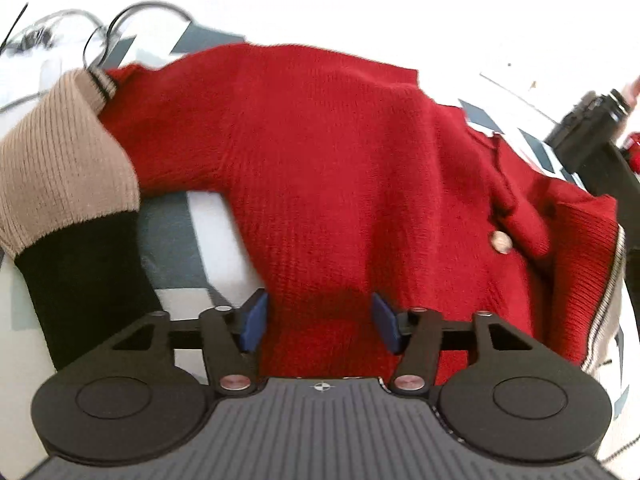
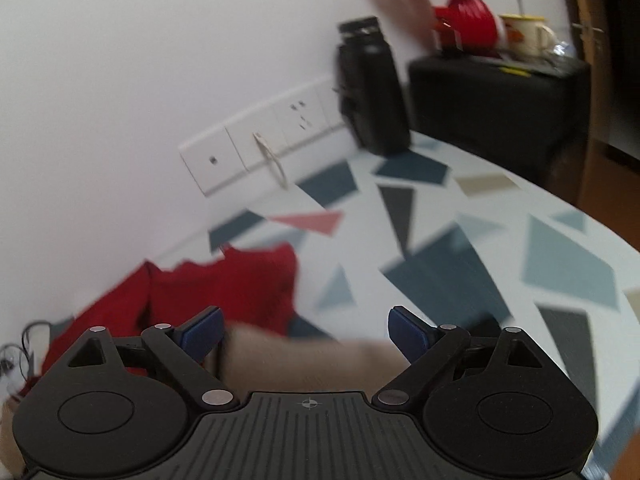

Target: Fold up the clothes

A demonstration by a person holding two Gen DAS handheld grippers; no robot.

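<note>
Red sweater [image 1: 340, 160] is lying spread on the patterned tablecloth [image 2: 460, 240]. Left gripper [image 1: 320, 322] is hovering half-open over its hem, gripping nothing. Right gripper [image 2: 306, 334] is gaping wide, empty.

The sweater [image 1: 320, 152] lies spread on the table [image 1: 172, 240] and fills the middle of the left wrist view. One sleeve [image 1: 60, 184] runs from its upper left corner down the left side. A button [image 1: 502, 242] sits on the sweater toward the right. Behind the sleeve, at the far left, some cables [image 1: 108, 28] lie on the table. In the right wrist view the sweater lies at the lower left, close to the wall [image 2: 120, 60]. A socket strip [image 2: 260, 148] is on the wall above the table edge. Further right a dark container [image 2: 370, 88] stands on the table against the wall, and behind it a box [image 2: 496, 100] carries a vase [image 2: 468, 24] and a mug [image 2: 524, 34].
</note>
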